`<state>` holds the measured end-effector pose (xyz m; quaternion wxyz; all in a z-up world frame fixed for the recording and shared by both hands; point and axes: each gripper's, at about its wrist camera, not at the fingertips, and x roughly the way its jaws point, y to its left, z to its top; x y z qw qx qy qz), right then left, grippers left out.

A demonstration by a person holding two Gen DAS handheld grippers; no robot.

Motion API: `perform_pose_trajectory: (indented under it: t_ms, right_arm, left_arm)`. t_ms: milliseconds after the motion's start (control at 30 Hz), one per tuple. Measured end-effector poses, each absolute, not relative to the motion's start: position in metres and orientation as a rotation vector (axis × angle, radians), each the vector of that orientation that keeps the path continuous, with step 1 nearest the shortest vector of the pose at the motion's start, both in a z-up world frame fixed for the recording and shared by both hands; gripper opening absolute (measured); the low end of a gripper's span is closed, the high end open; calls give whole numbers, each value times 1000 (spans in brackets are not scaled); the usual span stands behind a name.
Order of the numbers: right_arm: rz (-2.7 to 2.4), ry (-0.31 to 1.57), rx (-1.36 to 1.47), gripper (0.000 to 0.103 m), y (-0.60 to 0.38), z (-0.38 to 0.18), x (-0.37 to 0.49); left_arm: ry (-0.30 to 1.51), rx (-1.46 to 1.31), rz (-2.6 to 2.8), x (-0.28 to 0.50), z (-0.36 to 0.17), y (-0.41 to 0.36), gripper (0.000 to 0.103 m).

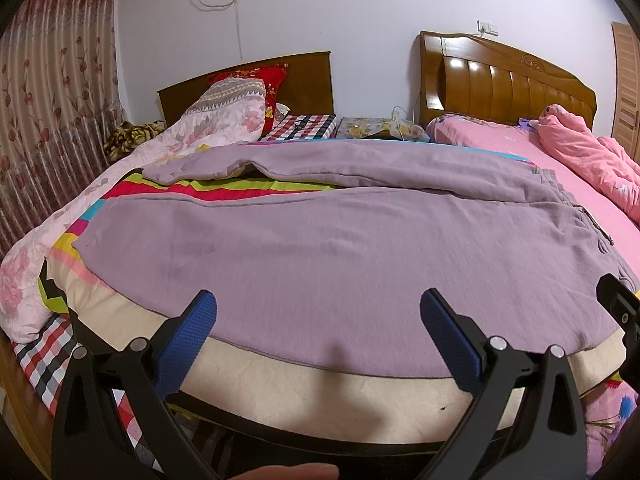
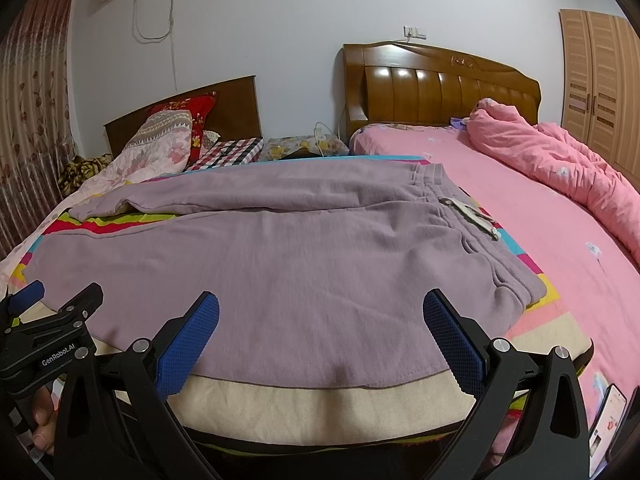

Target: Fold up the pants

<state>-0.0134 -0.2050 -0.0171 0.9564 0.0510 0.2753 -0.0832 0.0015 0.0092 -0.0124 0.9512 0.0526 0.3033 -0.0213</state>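
Mauve fleece pants [image 1: 320,240] flat on striped bed [image 1: 328,380], waistband at 3 o'clock. Left hand-held gripper [image 1: 318,308] and right hand-held gripper [image 2: 320,308] both spread wide, empty. You pinch near edge, fold toward 12 o'clock.

Mauve pants [image 1: 320,240] spread flat across the bed [image 1: 320,380], waistband to the right, legs running left. Far leg lying apart from the near one, striped sheet [image 1: 240,192] showing in the gap between. Left gripper [image 1: 318,314] poised over the near edge of the cloth, blue-padded fingers [image 1: 200,320] spread wide, nothing between them. Right gripper [image 1: 618,304] poking in at the right edge, near the waistband. Pink quilt [image 1: 588,160] bunched on the neighbouring bed. Floral curtain [image 1: 52,100] hanging at left.
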Motion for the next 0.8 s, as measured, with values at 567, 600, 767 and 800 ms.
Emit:
perform_pose_trajectory:
  t_ms: [567,600,767,800]
  right_arm:
    - [-170,589,127,99,-208,-19,-14]
    - [-170,592,128,99,-209,-20,-13]
    - [-108,591,93,99,-221,-16,2]
    - [-77,596,86,99,-227,-11,11]
  left_arm:
    - [636,108,-39,2,-18,13,102]
    - [639,109,-37,2,-20,14,102]
    - [632,127,-45,19,-15,11,102]
    - [623,134,-52,25,-12,10,102]
